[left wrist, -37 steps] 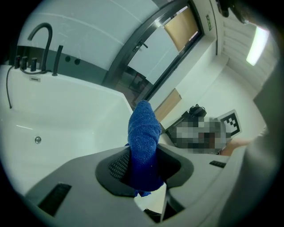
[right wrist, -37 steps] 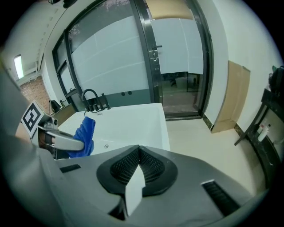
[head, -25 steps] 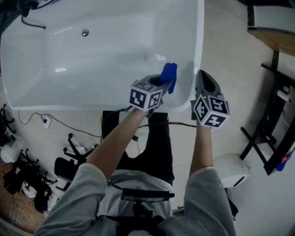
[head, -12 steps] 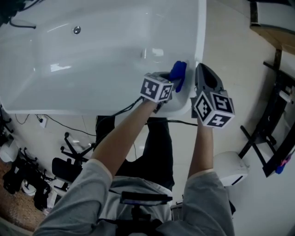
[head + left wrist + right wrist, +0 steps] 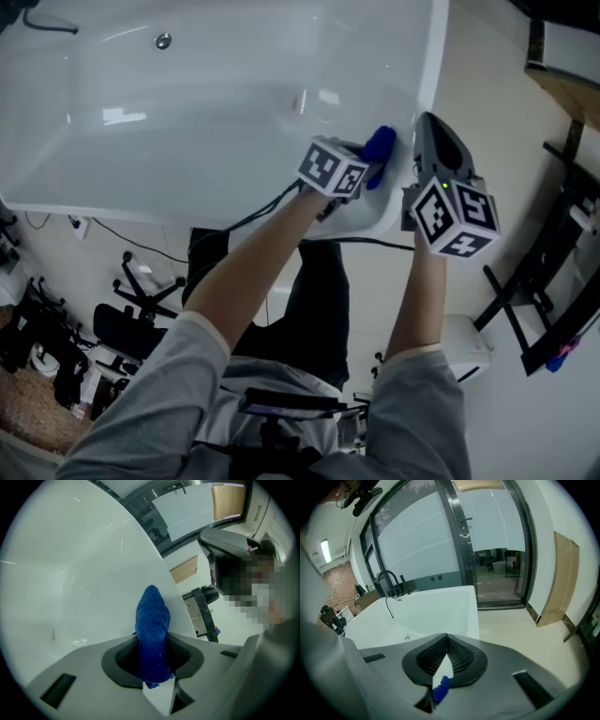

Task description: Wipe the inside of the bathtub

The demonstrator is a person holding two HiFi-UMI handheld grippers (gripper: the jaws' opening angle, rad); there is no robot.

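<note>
**No legible writing anywhere**

No word, brand name, number or sign can be read in any view. The only printed marks are black-and-white square patterns. They are on the marker cube (image 5: pixel 333 169) of the left gripper (image 5: pixel 367 157) and the marker cube (image 5: pixel 455 217) of the right gripper (image 5: pixel 431 127), at the near right corner of the bathtub (image 5: pixel 216 122). These patterns contain no letters or digits.

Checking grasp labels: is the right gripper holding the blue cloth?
No, the right gripper is shut on nothing; the left gripper clamps the blue cloth.
</note>
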